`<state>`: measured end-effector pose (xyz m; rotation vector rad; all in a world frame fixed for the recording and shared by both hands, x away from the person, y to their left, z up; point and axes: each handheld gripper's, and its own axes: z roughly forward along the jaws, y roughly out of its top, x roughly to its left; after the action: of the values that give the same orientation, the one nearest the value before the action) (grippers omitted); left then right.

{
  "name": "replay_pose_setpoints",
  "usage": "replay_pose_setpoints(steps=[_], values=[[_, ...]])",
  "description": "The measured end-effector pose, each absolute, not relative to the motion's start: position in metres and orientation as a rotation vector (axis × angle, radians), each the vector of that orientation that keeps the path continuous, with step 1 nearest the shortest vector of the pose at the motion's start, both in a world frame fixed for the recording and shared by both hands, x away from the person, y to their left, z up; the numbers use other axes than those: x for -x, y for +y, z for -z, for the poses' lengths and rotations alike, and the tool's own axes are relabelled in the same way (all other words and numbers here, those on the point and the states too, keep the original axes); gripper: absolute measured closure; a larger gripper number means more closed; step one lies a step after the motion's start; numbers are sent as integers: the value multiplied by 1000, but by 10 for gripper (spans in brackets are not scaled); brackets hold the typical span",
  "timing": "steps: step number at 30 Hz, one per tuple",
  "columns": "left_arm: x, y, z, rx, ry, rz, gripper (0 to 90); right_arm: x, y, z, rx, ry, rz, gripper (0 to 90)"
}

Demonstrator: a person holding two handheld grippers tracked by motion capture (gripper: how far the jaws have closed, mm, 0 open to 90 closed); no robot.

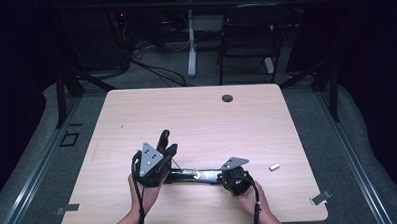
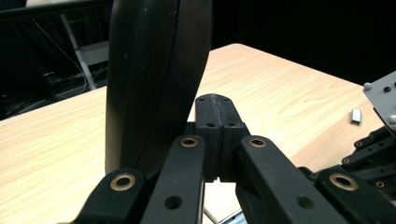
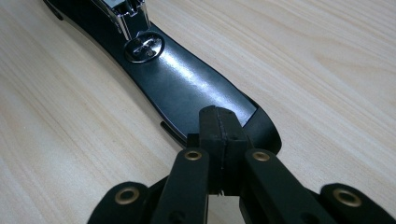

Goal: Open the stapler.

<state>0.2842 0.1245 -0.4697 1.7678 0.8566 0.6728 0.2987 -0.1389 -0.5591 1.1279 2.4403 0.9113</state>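
A black stapler lies swung open near the table's front edge. Its base (image 1: 196, 175) (image 3: 187, 88) lies flat, with the shiny anvil (image 3: 144, 46) showing. Its top arm (image 1: 163, 139) (image 2: 154, 70) stands upright at the left end. My left gripper (image 1: 169, 152) (image 2: 215, 109) is shut, its tips just beside that upright arm with nothing between them. My right gripper (image 1: 220, 175) (image 3: 219, 121) is shut too, its tips resting on the rounded front end of the base.
A small metal staple strip (image 1: 274, 166) (image 2: 356, 115) lies on the wooden table (image 1: 211, 116) right of my right gripper. A cable hole (image 1: 227, 98) sits near the far edge. A dark chair (image 1: 249, 35) stands beyond the table.
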Motion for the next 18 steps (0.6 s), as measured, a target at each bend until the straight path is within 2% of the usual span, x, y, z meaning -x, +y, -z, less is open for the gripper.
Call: replay_pose_setpoints(steps=[18], values=[[-286, 144, 464, -1773, 884, -641, 900, -300, -139, 558, -1134, 2450, -905, 900]])
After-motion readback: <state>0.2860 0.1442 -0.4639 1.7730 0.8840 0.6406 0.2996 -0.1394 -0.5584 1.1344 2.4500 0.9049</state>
